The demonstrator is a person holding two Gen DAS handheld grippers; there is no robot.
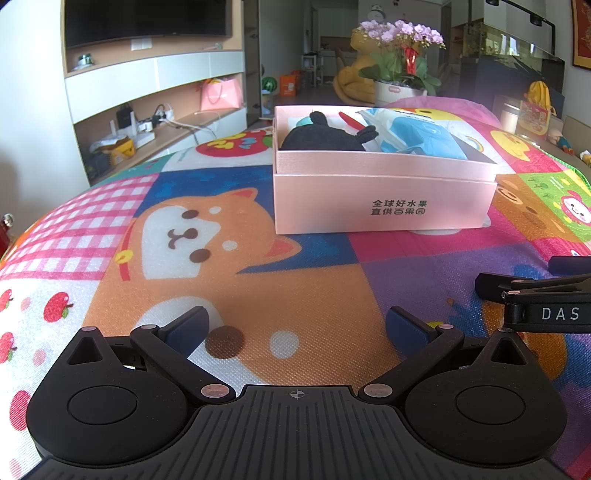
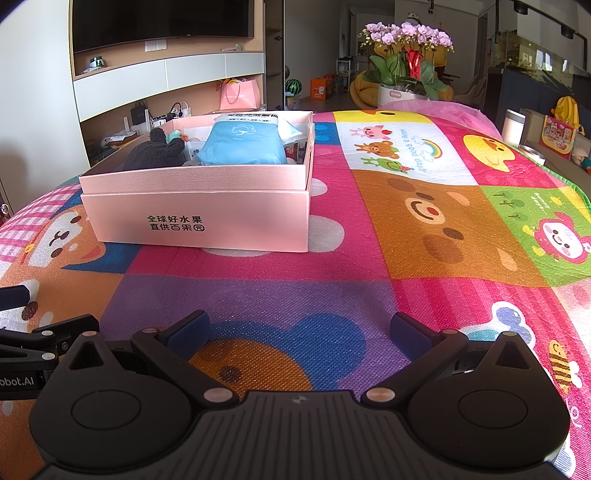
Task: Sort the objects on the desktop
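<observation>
Both grippers, left gripper (image 1: 297, 328) and right gripper (image 2: 299, 330), hang released and empty over the near edge of the cartoon mat (image 2: 406, 258), while the pink box (image 2: 195, 218) toward its far edge already holds a blue packet (image 2: 242, 146) and black plush (image 2: 155, 151), so sorting looks finished, with nothing loose left to fetch.

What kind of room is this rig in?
Most likely a home living room. A wall-mounted TV sits over built-in shelving, potted orchids stand behind the table, and the pink box rests on a cartoon play mat.
</observation>
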